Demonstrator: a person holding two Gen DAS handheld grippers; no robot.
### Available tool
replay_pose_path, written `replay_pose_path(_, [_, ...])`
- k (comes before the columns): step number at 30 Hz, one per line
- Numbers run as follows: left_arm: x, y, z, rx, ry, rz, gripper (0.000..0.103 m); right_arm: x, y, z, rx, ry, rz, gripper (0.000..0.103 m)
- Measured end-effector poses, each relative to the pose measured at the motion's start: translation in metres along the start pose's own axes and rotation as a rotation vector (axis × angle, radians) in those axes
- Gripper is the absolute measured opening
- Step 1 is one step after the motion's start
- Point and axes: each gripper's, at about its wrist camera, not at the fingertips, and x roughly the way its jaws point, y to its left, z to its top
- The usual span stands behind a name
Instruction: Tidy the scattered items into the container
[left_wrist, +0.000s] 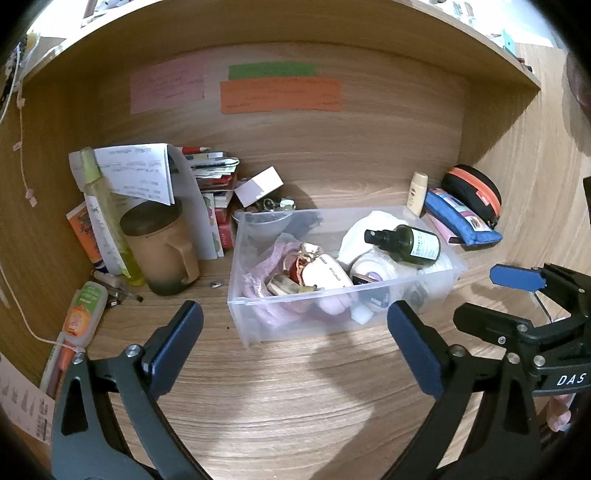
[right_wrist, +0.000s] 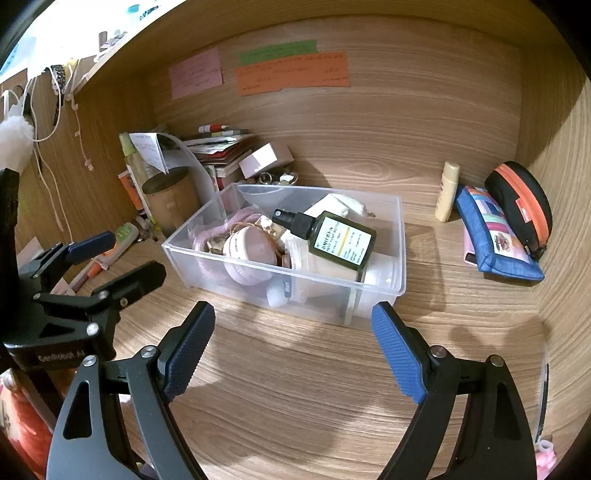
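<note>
A clear plastic container (left_wrist: 295, 325) (right_wrist: 192, 254) stands mid-desk, holding a dark green spray bottle (left_wrist: 410, 242) (right_wrist: 332, 236), a pink round case (right_wrist: 249, 258), white tubs and small items. My left gripper (left_wrist: 295, 317) is open and empty, just in front of the container. My right gripper (right_wrist: 293, 317) is open and empty, also in front of it. Each gripper shows in the other's view: right (left_wrist: 495, 295), left (right_wrist: 122, 254). A cream tube (left_wrist: 417, 194) (right_wrist: 447, 192), a blue pouch (left_wrist: 461, 218) (right_wrist: 495, 236) and a black-orange case (left_wrist: 476, 192) (right_wrist: 524, 203) lie right of the container.
A brown mug (left_wrist: 162, 247), a yellow-green bottle (left_wrist: 107, 218), an orange-capped tube (left_wrist: 83, 314), papers and books (left_wrist: 210, 192) crowd the left corner. A white box (left_wrist: 258, 186) and keys lie behind the container. Wooden walls enclose the desk on three sides.
</note>
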Motion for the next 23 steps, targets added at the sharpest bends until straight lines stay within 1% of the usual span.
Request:
replay_pose_path(6, [0.0014,-0.0027,-0.0001,0.012,0.007,-0.005,0.102,-0.0003,0.0016,0.0,-0.005,0.0,-0.001,0.085])
replay_pose_path(16, [0.0004,-0.0067,-0.0006,0.031,-0.002,-0.01,0.102,0.0,0.001,0.0003,-0.002,0.0,-0.001,0.085])
replay_pose_path(23, [0.0016,-0.0051,0.0,0.016,0.007,-0.014,0.102,-0.0011,0.0007,0.0003,-0.003,-0.001,-0.005,0.085])
